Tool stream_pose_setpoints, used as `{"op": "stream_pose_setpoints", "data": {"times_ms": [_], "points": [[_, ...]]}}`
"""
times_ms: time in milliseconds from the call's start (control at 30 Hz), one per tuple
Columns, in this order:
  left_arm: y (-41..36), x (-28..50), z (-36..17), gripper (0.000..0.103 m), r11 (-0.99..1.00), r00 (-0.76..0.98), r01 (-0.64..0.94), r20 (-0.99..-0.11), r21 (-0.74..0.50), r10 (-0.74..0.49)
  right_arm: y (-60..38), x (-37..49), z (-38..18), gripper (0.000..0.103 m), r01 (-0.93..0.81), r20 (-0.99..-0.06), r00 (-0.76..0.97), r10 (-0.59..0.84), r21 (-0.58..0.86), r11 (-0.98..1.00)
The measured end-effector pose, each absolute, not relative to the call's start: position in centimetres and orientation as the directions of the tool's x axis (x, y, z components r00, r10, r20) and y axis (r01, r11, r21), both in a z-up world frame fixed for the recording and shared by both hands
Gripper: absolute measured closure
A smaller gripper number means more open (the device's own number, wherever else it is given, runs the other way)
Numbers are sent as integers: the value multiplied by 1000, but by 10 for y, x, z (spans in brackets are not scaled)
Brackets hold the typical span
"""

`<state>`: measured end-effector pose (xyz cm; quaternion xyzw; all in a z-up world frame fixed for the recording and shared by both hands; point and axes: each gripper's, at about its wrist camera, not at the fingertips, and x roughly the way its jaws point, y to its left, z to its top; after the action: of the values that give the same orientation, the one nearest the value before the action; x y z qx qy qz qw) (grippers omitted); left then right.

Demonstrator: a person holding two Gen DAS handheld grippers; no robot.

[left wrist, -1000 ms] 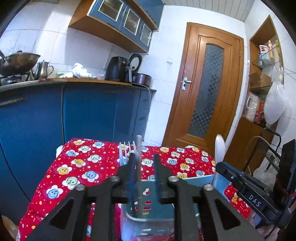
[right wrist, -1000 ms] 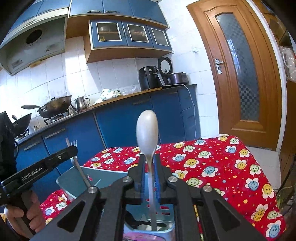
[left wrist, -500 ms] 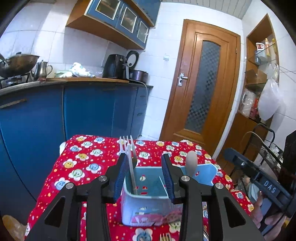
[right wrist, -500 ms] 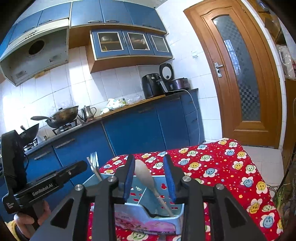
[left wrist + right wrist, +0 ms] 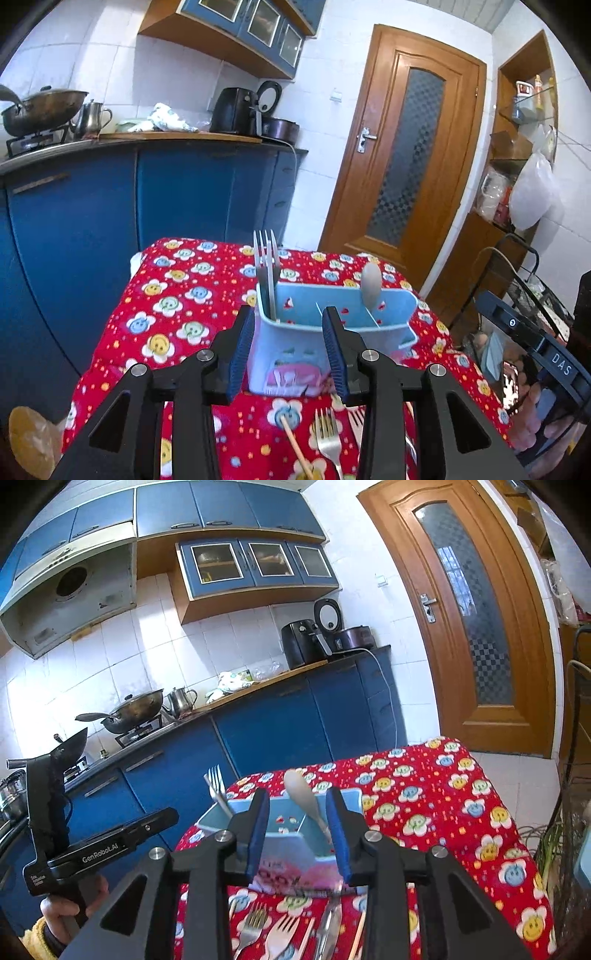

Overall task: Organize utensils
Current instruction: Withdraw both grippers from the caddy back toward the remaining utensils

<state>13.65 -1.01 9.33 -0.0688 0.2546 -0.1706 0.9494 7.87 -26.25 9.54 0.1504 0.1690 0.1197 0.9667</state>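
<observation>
We see a light blue plastic caddy (image 5: 291,343), a rectangular box with thin inner dividers and small red cut-outs in its walls, standing near the middle of a table draped in a red cloth (image 5: 177,295) printed with smiling flowers. Its near wall carries a pink printed label. In the left wrist view a steel fork (image 5: 266,273) stands upright, tines up, in the left compartment, while a pale, smooth-bowled spoon (image 5: 370,286) leans in the far right compartment, bowl up. The left gripper (image 5: 290,356) is released: its two black fingers, faced with ribbed blue pads (image 5: 240,354), stand apart to either side of the caddy's near wall and grasp nothing. In the right wrist view the right gripper (image 5: 300,840) is likewise spread wide and empty, its blue pads (image 5: 258,838) framing the caddy (image 5: 291,853); the spoon (image 5: 306,801) tilts between them and the fork (image 5: 218,788) rises at the caddy's far left corner. Loose on the cloth, near the cameras, lie more metal forks (image 5: 280,932), one (image 5: 327,435) with gold-tinted tines, beside a thin wooden stick (image 5: 295,443). Beyond the table we see glossy blue cabinets (image 5: 280,727), white wall tiles, a dark wok (image 5: 136,710) on the stove, and a varnished wooden door (image 5: 476,627) with patterned glass.
</observation>
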Motion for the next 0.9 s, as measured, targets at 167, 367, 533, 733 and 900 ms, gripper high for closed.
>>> {"op": "stream_pose_setpoints", "data": {"times_ms": [167, 367, 533, 733, 900], "points": [[-11, 124, 91, 64, 933, 797, 295, -485, -206, -359, -262, 62, 89, 68, -168, -327, 902, 282, 337, 927], [-9, 110, 83, 64, 934, 773, 293, -524, -205, -358, -264, 48, 76, 68, -140, -372, 887, 274, 349, 927], [-9, 101, 75, 64, 936, 748, 290, -563, -200, -352, -267, 38, 65, 68, -117, -411, 871, 269, 358, 926], [-10, 95, 64, 64, 937, 715, 286, -607, -201, -348, -271, 28, 49, 68, -89, -457, 849, 265, 371, 924], [-13, 91, 55, 64, 938, 686, 284, -642, -199, -343, -272, 22, 39, 68, -76, -488, 833, 261, 367, 927]]}}
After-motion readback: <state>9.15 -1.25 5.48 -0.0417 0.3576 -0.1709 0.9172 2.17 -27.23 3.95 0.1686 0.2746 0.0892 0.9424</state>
